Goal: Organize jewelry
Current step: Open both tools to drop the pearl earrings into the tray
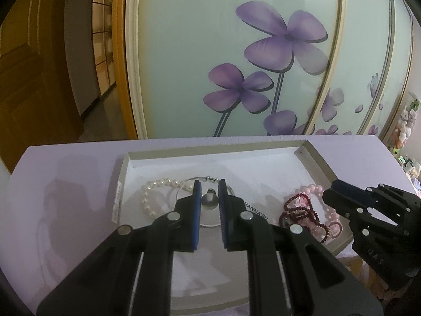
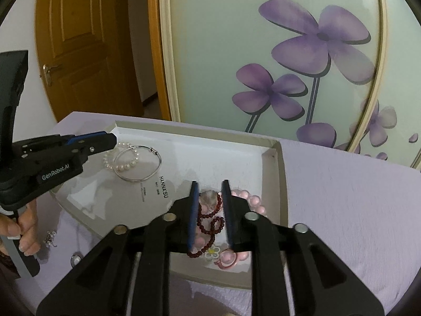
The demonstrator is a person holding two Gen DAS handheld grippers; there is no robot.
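Observation:
A shallow white box lid (image 1: 313, 155) (image 2: 273, 158) lies on the lilac table and holds the jewelry. My left gripper (image 1: 209, 197) is shut on a round grey pearl pendant (image 1: 209, 199) and holds it above a white pearl bracelet (image 1: 150, 194) (image 2: 123, 167) and a silver bangle (image 2: 147, 173). My right gripper (image 2: 209, 197) hovers open over a dark red bead strand (image 2: 210, 223) (image 1: 300, 210) tangled with a pink bead bracelet (image 2: 250, 200) (image 1: 313, 189) at the lid's right side. The right gripper also shows in the left wrist view (image 1: 331, 194), and the left gripper in the right wrist view (image 2: 110, 138).
A small silver trinket (image 2: 50, 238) and a round metal piece (image 2: 76, 259) lie on the table (image 2: 342, 197) left of the lid. A cabinet with purple flower panels (image 1: 236, 65) stands right behind the table. A wooden door (image 2: 79, 52) is at the back left.

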